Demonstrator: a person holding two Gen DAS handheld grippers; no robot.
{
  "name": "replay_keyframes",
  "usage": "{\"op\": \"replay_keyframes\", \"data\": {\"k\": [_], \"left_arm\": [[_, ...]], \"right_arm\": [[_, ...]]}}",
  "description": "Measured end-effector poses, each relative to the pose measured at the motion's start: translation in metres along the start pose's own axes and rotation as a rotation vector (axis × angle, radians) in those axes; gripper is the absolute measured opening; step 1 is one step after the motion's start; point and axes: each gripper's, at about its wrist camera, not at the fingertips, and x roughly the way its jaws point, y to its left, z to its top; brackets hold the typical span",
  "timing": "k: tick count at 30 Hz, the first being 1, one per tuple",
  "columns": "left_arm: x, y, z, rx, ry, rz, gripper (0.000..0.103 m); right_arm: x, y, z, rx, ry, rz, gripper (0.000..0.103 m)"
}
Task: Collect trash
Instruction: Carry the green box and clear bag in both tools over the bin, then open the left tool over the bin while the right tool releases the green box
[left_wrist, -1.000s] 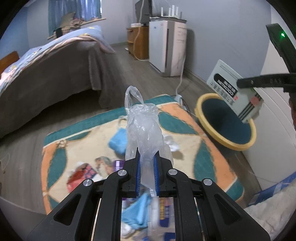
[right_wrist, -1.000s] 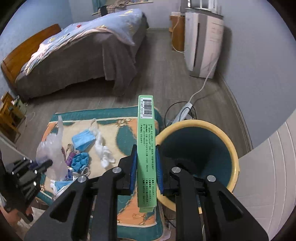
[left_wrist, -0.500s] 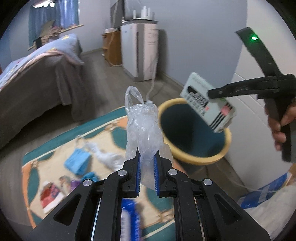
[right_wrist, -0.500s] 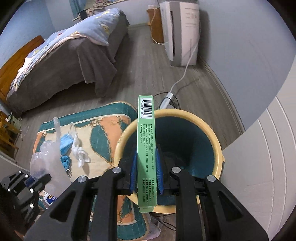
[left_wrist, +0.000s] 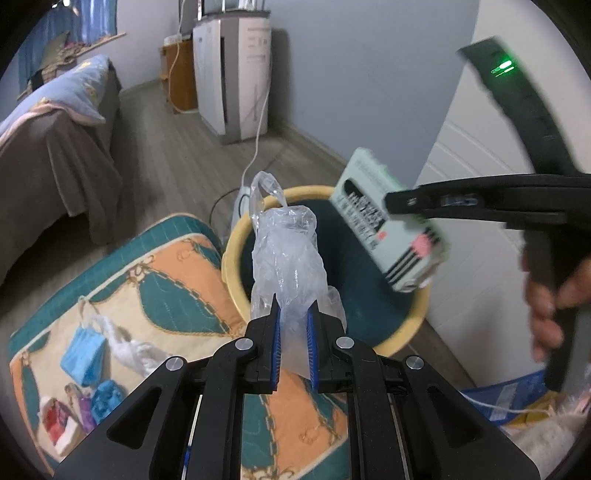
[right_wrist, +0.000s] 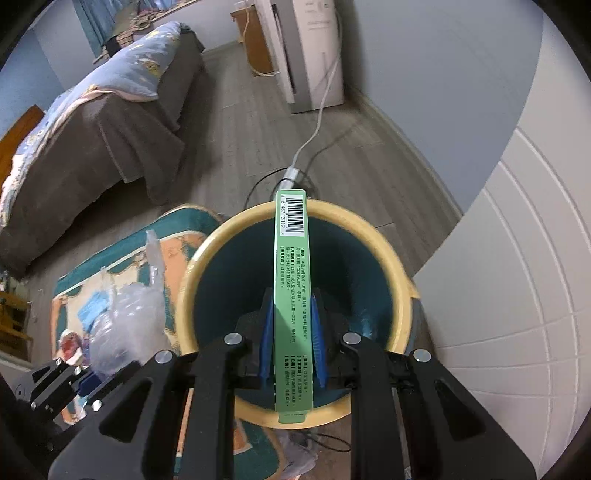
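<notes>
The right tongs (right_wrist: 291, 343) were seen clenched on a slim green carton (right_wrist: 292, 295), held edge-up over the mouth of the yellow-rimmed bin (right_wrist: 391, 258), its barcode end reaching toward the rim at twelve o'clock. The left tongs (left_wrist: 293, 339) were clamped on a crumpled clear plastic bag (left_wrist: 288, 258), poised by the bin's rim at about eight o'clock as viewed from the right wrist.

More trash was left on the patterned rug (left_wrist: 177, 273): a blue face mask (left_wrist: 83, 350), a white crumpled scrap (left_wrist: 133, 349) and some small wrappers at seven o'clock of the bin.

Trouble could be expected here. The carton was long; if let go while spanning the opening, it might be caught on the rim and tipped out onto the floor. The bag was light and clingy, so it could be left stuck to the pads or drifted short of the bin. With both tongs crowded at one opening, a knock between them could also be risked, and the bin nudged.
</notes>
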Motion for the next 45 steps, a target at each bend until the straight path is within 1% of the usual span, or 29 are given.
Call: {"op": "replay_keyframes", "data": {"k": [4, 7, 12, 16, 18, 20, 21, 22, 24, 25, 26, 27, 28, 29, 31, 32, 33, 34, 35, 39, 41, 45], "left_arm": [[0.021, 0.000, 0.008, 0.000, 0.021, 0.018, 0.013], [0.029, -0.007, 0.016, 0.027, 0.013, 0.033, 0.013], [0.033, -0.013, 0.023, 0.037, -0.006, 0.033, 0.013], [0.034, -0.014, 0.026, 0.025, -0.024, 0.029, 0.014], [0.033, -0.012, 0.026, 0.013, -0.038, 0.023, 0.019], [0.030, -0.011, 0.025, 0.011, -0.049, 0.030, 0.030], [0.030, -0.010, 0.025, 0.008, -0.053, 0.034, 0.040], [0.029, -0.008, 0.023, 0.000, -0.060, 0.034, 0.044], [0.028, -0.004, 0.022, -0.011, -0.064, 0.033, 0.046], [0.027, -0.003, 0.021, -0.017, -0.066, 0.033, 0.051], [0.026, -0.002, 0.021, -0.019, -0.067, 0.033, 0.054], [0.025, -0.001, 0.020, -0.018, -0.070, 0.036, 0.061], [0.024, 0.000, 0.020, -0.017, -0.073, 0.039, 0.066], [0.022, 0.001, 0.019, -0.016, -0.077, 0.041, 0.069], [0.018, 0.004, 0.016, -0.019, -0.083, 0.043, 0.080], [0.015, 0.006, 0.014, -0.019, -0.087, 0.044, 0.083], [0.012, 0.007, 0.012, -0.017, -0.094, 0.052, 0.088], [0.008, 0.010, 0.010, -0.018, -0.101, 0.061, 0.092], [0.004, 0.013, 0.007, -0.021, -0.104, 0.063, 0.092], [-0.011, 0.029, -0.002, -0.039, -0.106, 0.079, 0.094], [-0.021, 0.042, -0.008, -0.044, -0.105, 0.091, 0.094], [-0.046, 0.077, -0.023, -0.047, -0.108, 0.150, 0.095]], "right_arm": [[-0.002, -0.007, 0.003, 0.034, -0.024, -0.019, 0.018], [-0.003, -0.010, 0.004, 0.044, -0.039, -0.032, 0.018], [-0.003, -0.013, 0.006, 0.060, -0.050, -0.033, 0.018], [-0.004, -0.014, 0.006, 0.067, -0.060, -0.030, 0.019], [-0.005, -0.014, 0.005, 0.072, -0.065, -0.020, 0.019], [-0.005, -0.012, 0.004, 0.074, -0.065, -0.010, 0.019], [-0.005, -0.012, 0.005, 0.072, -0.065, -0.012, 0.019], [-0.005, -0.012, 0.004, 0.071, -0.065, -0.014, 0.019], [-0.005, -0.011, 0.005, 0.068, -0.063, -0.013, 0.020], [-0.005, -0.010, 0.005, 0.067, -0.062, -0.013, 0.020], [-0.005, -0.010, 0.005, 0.066, -0.062, -0.011, 0.024], [-0.005, -0.009, 0.006, 0.066, -0.062, -0.012, 0.030], [-0.005, -0.009, 0.006, 0.067, -0.065, -0.013, 0.044], [-0.006, -0.008, 0.006, 0.066, -0.070, -0.015, 0.053], [-0.007, -0.007, 0.006, 0.063, -0.076, -0.015, 0.058], [-0.007, -0.006, 0.006, 0.060, -0.078, -0.016, 0.066], [-0.007, -0.006, 0.006, 0.060, -0.079, -0.013, 0.072], [-0.007, -0.005, 0.006, 0.060, -0.082, -0.005, 0.083], [-0.008, -0.003, 0.007, 0.058, -0.088, 0.005, 0.090], [-0.011, 0.007, 0.008, 0.019, -0.104, 0.004, 0.097], [-0.010, 0.010, 0.009, 0.006, -0.100, 0.003, 0.097], [-0.007, 0.013, 0.009, -0.002, -0.090, 0.007, 0.097]]}}
